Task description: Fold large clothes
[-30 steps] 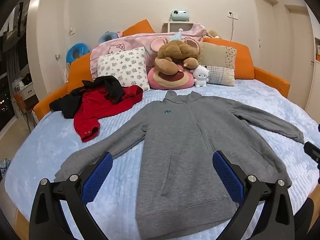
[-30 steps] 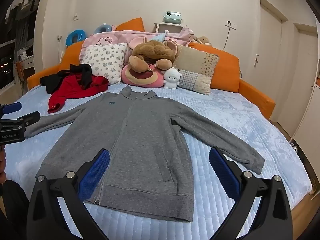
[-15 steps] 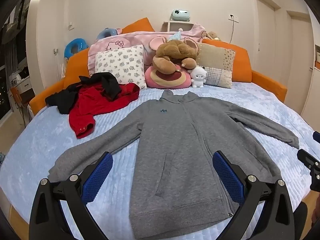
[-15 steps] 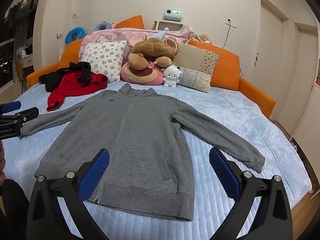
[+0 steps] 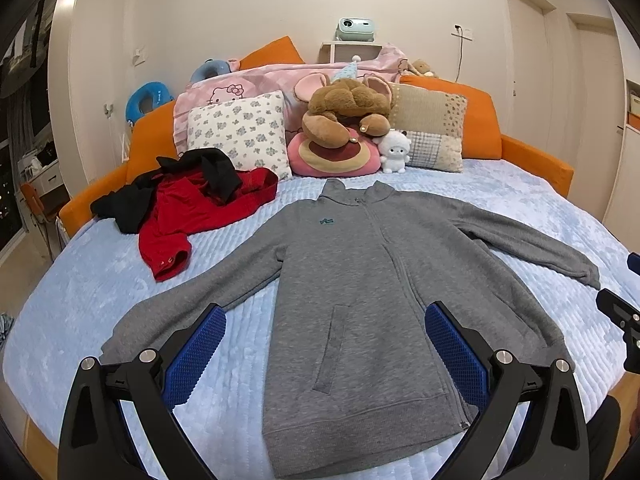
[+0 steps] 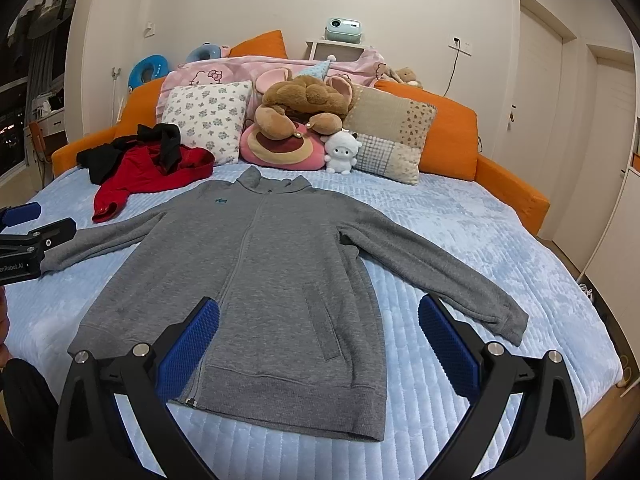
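Left wrist view: the left gripper [image 5: 326, 338] hangs wide open and empty above the grey hoodie [image 5: 360, 300], flat on the bed [image 5: 88, 280], collar towards the pillows [image 5: 240, 132], hem nearest.

Right wrist view: the right gripper [image 6: 318, 330] gapes empty too; sleeves spread sideways.

A pale blue quilted bed [image 6: 460, 216] with an orange padded surround [image 6: 448, 136] fills a cream-walled room, pillows and plush toys heaped at its head, a small white shelf [image 5: 347, 50] carrying a teal projector [image 5: 357, 29], and white doors [image 6: 540, 92] on the right.
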